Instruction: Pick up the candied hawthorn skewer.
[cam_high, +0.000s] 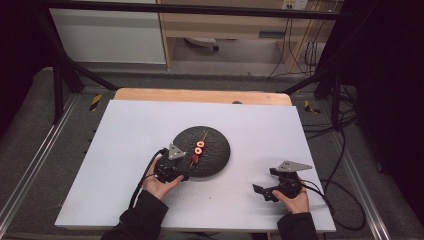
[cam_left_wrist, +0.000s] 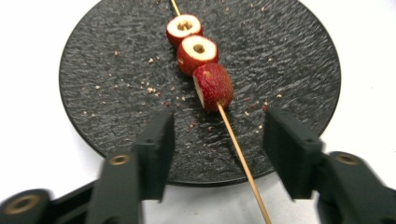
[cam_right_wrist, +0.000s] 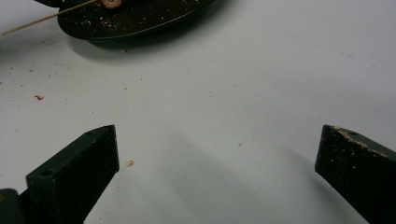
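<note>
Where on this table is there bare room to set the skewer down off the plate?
The white sheet lies bare left of the black plate, and again between the plate and the right tongs. It is crowded at the plate's near edge, where the left tongs straddle the skewer and its three fruit pieces.

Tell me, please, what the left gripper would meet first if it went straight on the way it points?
Probably the wooden skewer, which already runs between the open jaws of the left gripper. Following that stick, the nearest red fruit slice on the black plate comes next, though height above the plate is hard to judge.
</note>
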